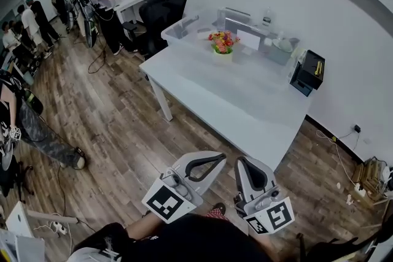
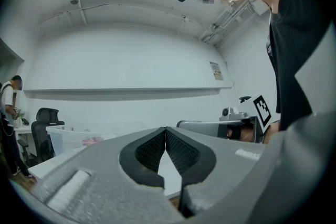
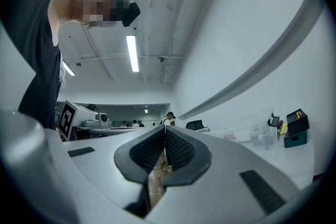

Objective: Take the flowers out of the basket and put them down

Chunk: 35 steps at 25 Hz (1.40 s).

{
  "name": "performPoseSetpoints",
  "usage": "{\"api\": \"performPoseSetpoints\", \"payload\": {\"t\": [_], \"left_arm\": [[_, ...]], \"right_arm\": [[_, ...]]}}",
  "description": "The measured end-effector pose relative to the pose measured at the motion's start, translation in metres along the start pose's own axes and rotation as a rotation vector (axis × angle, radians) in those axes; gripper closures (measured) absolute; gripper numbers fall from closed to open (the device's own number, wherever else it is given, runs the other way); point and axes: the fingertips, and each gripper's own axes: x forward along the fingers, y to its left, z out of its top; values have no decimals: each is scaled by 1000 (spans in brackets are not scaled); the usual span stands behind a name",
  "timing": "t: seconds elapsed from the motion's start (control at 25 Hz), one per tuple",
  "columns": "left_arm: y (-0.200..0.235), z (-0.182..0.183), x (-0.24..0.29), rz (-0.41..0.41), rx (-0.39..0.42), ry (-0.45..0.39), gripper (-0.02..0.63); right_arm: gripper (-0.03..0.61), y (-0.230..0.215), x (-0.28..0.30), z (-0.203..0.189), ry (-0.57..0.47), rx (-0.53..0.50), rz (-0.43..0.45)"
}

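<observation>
Table (image 1: 245,108) bears flowers (image 1: 223,41) at twelve o'clock; left gripper (image 1: 220,158) and right gripper (image 1: 242,164), both closed and empty, should open on approach.

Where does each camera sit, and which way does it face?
Head view: on the person's head, down onto table, flowers; left gripper, right gripper at bottom.
Left gripper view: on that gripper, along shut fingers toward the table; torso at right.
Right gripper view: likewise, tilted up; torso at left.
Shared: head and right gripper views show the black box.

Office: desks (image 1: 245,113) w/ swivel chairs (image 1: 163,9)
</observation>
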Motion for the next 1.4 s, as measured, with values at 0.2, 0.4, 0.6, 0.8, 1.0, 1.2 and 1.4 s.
{"api": "performPoseSetpoints", "payload": {"t": [0.2,0.4,0.6,0.8,1.0,1.2,1.4], "left_arm": [[-2,-1,11,12,-15,10,607],[-7,-3,26,6,-11,9,607],[-12,-7,38,9,-20,13,607],[-14,-8,50,18,-5,15,607],[-17,-8,61,24,2,19,607],[-17,-9,63,39,22,23,607],[-12,-9,61,69,15,23,607]], "right_arm": [[566,-9,-3,1,7,3,16],[566,-22,-7,4,11,0,20],[566,-34,-14,1,17,6,21],[566,-45,-17,2,16,9,38],[566,-55,-20,4,18,10,51],[566,-59,-20,3,22,15,71],[566,-57,-16,2,30,14,98]]}}
